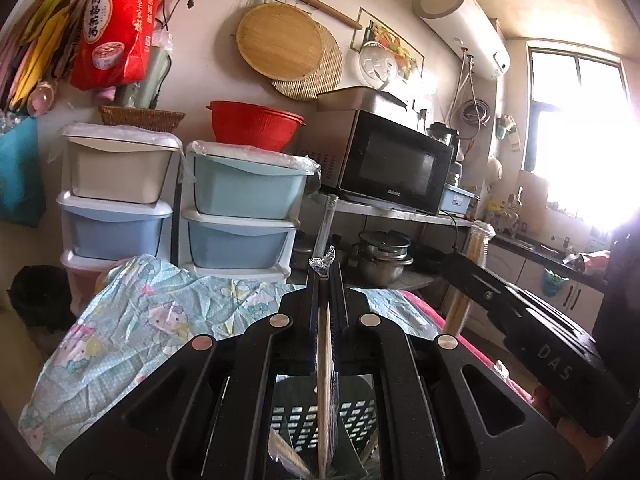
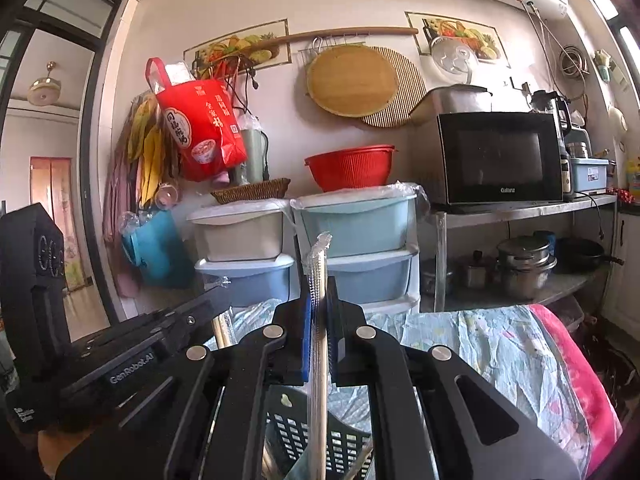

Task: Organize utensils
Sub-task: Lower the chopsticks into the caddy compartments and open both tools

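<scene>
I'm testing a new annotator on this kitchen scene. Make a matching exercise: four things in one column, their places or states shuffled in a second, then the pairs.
Things:
1. red colander
2. microwave
3. wrapped chopsticks
4. round wooden board

Places or states:
A. hanging on the wall
B. on the metal shelf
C. clamped in the right gripper
D. on top of the light blue drawers

Pairs: 1-D, 2-B, 3-C, 4-A

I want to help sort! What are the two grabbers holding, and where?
Each holds wrapped chopsticks upright: left gripper near their top end, right gripper below the top, above the black basket.
</scene>
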{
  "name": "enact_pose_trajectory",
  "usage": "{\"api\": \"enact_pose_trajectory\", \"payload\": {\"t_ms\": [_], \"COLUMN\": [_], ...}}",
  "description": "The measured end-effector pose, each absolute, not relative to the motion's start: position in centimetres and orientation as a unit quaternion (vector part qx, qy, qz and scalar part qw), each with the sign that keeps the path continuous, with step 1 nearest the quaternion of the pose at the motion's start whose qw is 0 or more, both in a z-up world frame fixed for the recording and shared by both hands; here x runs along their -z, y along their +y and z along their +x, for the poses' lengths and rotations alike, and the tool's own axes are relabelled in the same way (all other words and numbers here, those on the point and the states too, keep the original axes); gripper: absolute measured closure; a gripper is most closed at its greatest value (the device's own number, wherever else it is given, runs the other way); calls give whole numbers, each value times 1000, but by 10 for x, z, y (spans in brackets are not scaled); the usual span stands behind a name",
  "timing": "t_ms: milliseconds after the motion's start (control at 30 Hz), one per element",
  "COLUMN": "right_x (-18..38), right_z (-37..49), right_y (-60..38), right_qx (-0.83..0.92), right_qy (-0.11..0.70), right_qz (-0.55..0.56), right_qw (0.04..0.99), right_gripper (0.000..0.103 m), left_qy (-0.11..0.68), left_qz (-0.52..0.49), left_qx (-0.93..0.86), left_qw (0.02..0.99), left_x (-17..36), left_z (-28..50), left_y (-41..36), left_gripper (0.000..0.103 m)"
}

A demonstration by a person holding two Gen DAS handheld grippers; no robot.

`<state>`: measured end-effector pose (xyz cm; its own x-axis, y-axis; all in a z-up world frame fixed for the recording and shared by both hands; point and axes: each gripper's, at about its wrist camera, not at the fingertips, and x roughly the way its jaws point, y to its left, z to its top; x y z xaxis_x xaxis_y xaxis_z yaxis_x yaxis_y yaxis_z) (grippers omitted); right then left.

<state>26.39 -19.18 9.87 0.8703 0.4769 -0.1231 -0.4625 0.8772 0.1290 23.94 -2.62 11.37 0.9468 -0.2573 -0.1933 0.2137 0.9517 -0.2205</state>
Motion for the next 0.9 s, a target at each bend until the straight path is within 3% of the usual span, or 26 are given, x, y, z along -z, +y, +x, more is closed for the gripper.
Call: {"api": "enact_pose_trajectory", "payload": {"t_ms": [233,300,433,467,533,667,900], "right_x": [-87,-86,-86,-87,-88,-90,-91], "right_z": [267,265,261,260,256,249,228], "right_y": [-201,-206,-213,-214,-219,-223,-231], "right_qx": [-243,-239,-234,-233,-234,-229,-226], "right_qy": [106,109,114,115,118,126,141], "right_qz": [73,81,86,87,94,89,85], "right_qw": [961,961,962,962,961,961,960], "right_gripper": [93,76,75,75,74,66,52], "left_qy": [124,129,139,139,137,137,137], "left_qz": [-97,-96,-100,-100,-96,-96,-98], "left_qx": [134,139,147,147,147,151,153], "left_qw": [978,977,974,974,975,974,974], "left_x": [-104,-103,-101,-101,-104,-109,-121], "left_z": [237,235,230,229,221,211,181], "left_y": [-26,-26,-24,-24,-23,-21,-15], "left_gripper": [100,100,99,97,82,80,60]}}
